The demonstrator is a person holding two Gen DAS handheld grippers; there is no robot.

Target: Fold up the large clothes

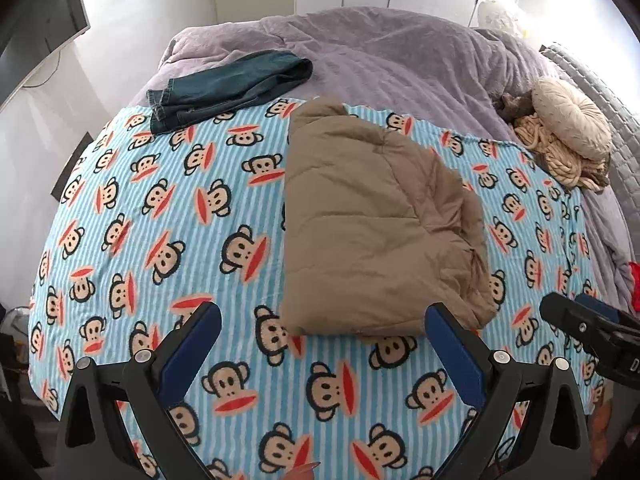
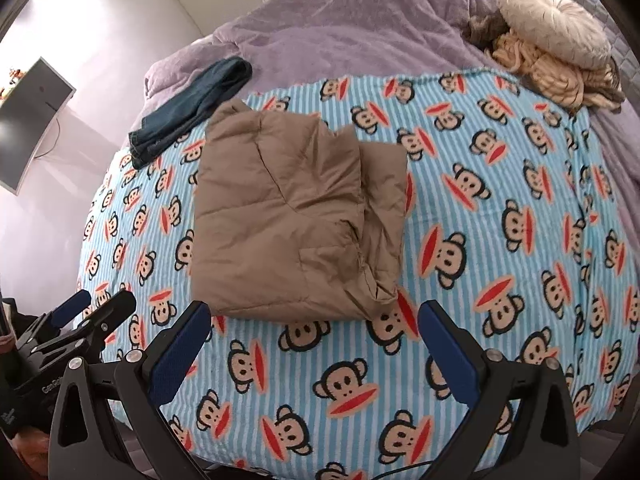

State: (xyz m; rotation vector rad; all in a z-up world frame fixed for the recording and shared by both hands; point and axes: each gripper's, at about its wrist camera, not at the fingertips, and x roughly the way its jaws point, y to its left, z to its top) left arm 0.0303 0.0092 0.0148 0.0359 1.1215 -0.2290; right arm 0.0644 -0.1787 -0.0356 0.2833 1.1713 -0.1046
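Note:
A tan padded jacket [image 1: 372, 224] [image 2: 296, 216] lies folded into a rough rectangle on a blue striped blanket with monkey faces [image 1: 160, 240] [image 2: 500, 220]. My left gripper [image 1: 322, 320] hangs open above the blanket, just in front of the jacket's near edge, nothing between its blue-padded fingers. My right gripper [image 2: 314, 318] is open too, wide, over the same near edge with nothing between its jaws. Each gripper shows in the other's view: the right one [image 1: 588, 320] at the right edge, the left one [image 2: 92, 308] at the lower left.
Folded dark jeans [image 1: 228, 84] [image 2: 192, 104] lie at the blanket's far left corner. A purple bedspread [image 1: 380, 48] covers the bed behind. A round beige cushion [image 1: 568, 116] [image 2: 556, 24] and cream knit throw [image 2: 552, 76] sit at the far right. A monitor [image 2: 28, 120] stands by the left wall.

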